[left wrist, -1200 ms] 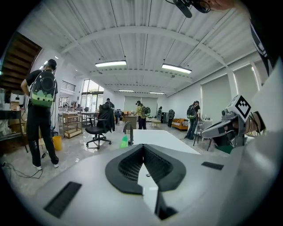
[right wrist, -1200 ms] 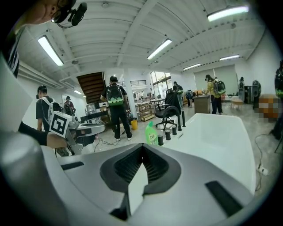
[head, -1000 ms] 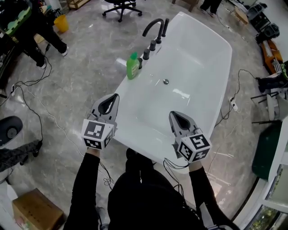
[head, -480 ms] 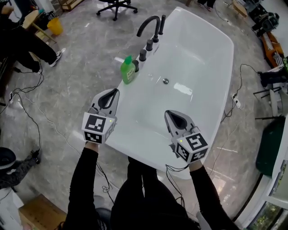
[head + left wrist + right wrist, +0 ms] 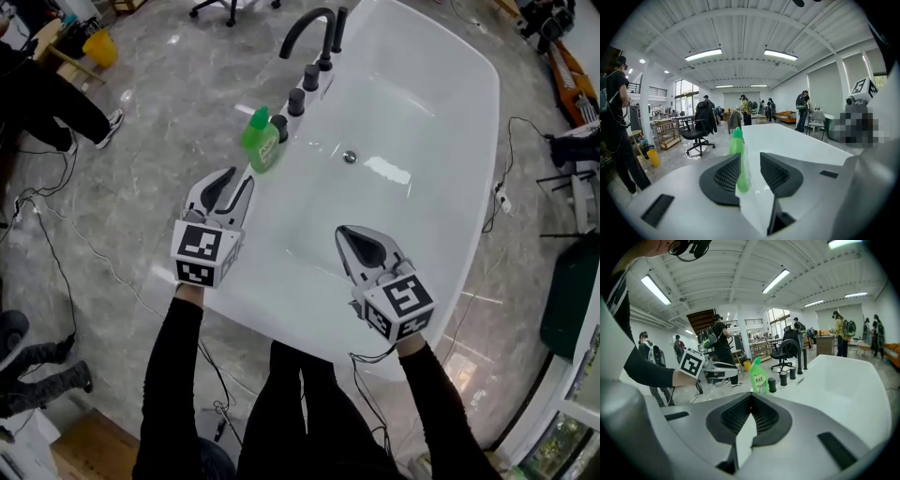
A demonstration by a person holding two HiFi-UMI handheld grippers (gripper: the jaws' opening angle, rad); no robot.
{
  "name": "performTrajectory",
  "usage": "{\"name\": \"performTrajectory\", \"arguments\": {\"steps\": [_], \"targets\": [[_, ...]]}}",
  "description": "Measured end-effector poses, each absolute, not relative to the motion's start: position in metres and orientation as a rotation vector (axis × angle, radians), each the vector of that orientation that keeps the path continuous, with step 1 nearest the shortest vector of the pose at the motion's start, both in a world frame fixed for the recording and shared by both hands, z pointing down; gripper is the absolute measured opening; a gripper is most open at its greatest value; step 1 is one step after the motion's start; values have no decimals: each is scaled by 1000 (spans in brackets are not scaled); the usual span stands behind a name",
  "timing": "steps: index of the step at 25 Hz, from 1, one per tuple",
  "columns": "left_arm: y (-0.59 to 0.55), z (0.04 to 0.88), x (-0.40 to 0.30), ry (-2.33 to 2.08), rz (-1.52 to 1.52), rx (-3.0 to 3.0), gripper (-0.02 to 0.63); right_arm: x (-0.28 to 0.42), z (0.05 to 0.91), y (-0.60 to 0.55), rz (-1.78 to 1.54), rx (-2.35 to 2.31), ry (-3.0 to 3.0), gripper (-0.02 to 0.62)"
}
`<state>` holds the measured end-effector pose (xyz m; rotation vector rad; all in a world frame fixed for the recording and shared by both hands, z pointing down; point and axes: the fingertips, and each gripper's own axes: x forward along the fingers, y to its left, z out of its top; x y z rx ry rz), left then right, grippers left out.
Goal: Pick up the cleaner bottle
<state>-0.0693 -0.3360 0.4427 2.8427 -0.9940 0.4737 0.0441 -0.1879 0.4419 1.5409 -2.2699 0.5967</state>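
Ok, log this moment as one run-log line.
left gripper: jaws just opening, nothing between them, aimed at cleaner bottle | cleaner bottle: upright on bathtub rim, untouched | right gripper: shut, empty, over bathtub

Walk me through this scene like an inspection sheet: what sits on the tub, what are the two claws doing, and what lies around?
surface: white bathtub, glossy.
job's things: green cleaner bottle upright on the tub's rim, beside the black tap knobs.
clutter: nothing seen.
grippers: left claw open, jaws have just been opening, bottle ahead, nothing between them; right claw shut, empty.
cables: black cable on the floor.
surroundings: office chair, yellow bucket, people standing about.
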Motion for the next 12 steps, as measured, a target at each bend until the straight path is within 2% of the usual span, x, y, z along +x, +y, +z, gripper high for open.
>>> {"name": "performTrajectory", "arguments": {"steps": [6,12], "targets": [[-359,474,-60,-992,550,2825,188,42,457,-202,588,1508,-2278,2],[-377,504,-52,-985,618,2786,219,45,477,-216,602,1501,-2276,2]]}}
